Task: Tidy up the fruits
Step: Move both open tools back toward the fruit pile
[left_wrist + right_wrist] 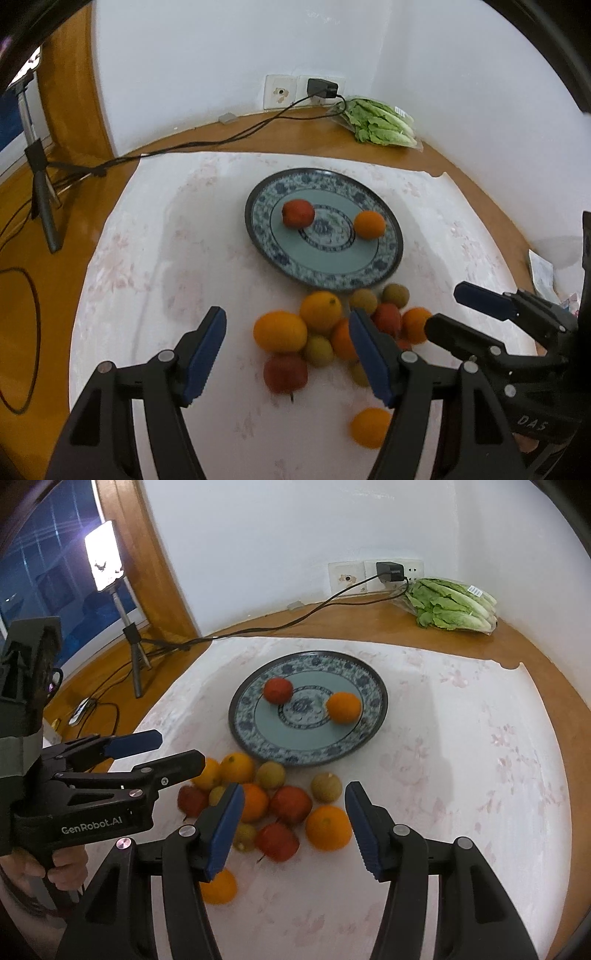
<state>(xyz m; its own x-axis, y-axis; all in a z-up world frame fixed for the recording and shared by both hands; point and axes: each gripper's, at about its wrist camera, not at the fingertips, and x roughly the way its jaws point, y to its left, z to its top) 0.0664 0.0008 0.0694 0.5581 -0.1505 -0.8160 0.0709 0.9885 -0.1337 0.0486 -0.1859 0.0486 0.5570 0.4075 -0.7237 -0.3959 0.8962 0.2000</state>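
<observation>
A blue-patterned plate [334, 278] [255, 742] holds a red apple [297, 213] [277, 689] and an orange [369, 225] [343, 707]. In front of it lies a pile of fruit [332, 332] [273, 805]: oranges, red apples and small yellow-green fruits, with one orange [370, 427] [219, 888] apart at the near side. My left gripper [288, 350] is open and empty above the pile's left part. My right gripper [295, 823] is open and empty above the pile; it also shows in the left wrist view [447, 314]. The left gripper shows in the right wrist view [177, 749].
A white floral cloth [166, 258] covers the wooden table [461, 166]. A bag of lettuce [380, 122] [454, 605] lies by the back wall. A charger [322, 88] with a black cable [221, 142] is plugged in. A tripod [40, 184] with a lit lamp [103, 555] stands left.
</observation>
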